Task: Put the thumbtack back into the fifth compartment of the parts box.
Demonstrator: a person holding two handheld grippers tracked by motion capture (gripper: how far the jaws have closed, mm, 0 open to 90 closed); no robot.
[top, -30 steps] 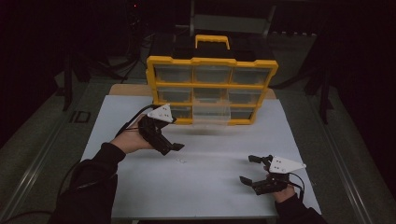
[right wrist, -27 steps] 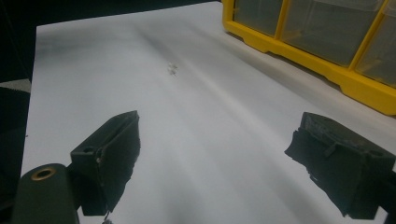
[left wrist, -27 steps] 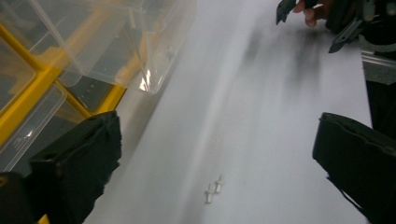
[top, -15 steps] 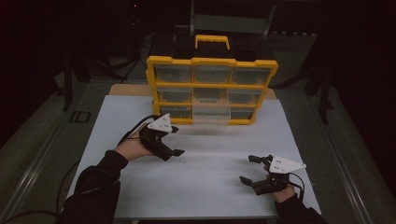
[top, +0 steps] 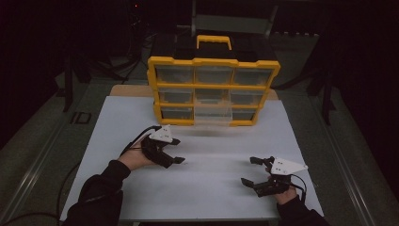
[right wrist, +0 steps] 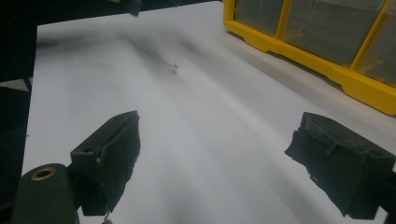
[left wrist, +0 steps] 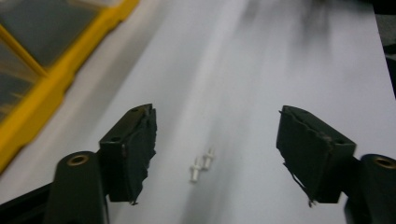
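Note:
Two tiny white pegs (left wrist: 201,165) lie side by side on the white table sheet (top: 211,188). My left gripper (left wrist: 215,135) hangs low over them with a jaw on either side. Its jaws have just been closing and the pads stand clear of the pegs. In the high view the left gripper (top: 176,159) is left of centre, pointing right. My right gripper (top: 248,170) rests open near the front right with nothing between its jaws (right wrist: 219,126). Its own view shows the pegs (right wrist: 173,68) farther off as small specks.
A yellow organiser with clear drawers (top: 214,89) stands upright at the back of the sheet. Its bottom middle drawer (top: 212,117) is pulled out toward me. Its yellow frame (left wrist: 42,107) runs close by the left gripper. Dark floor surrounds the table.
My left hand has sunk toward the table and come a little nearer to the person. The right gripper has stayed where it was.

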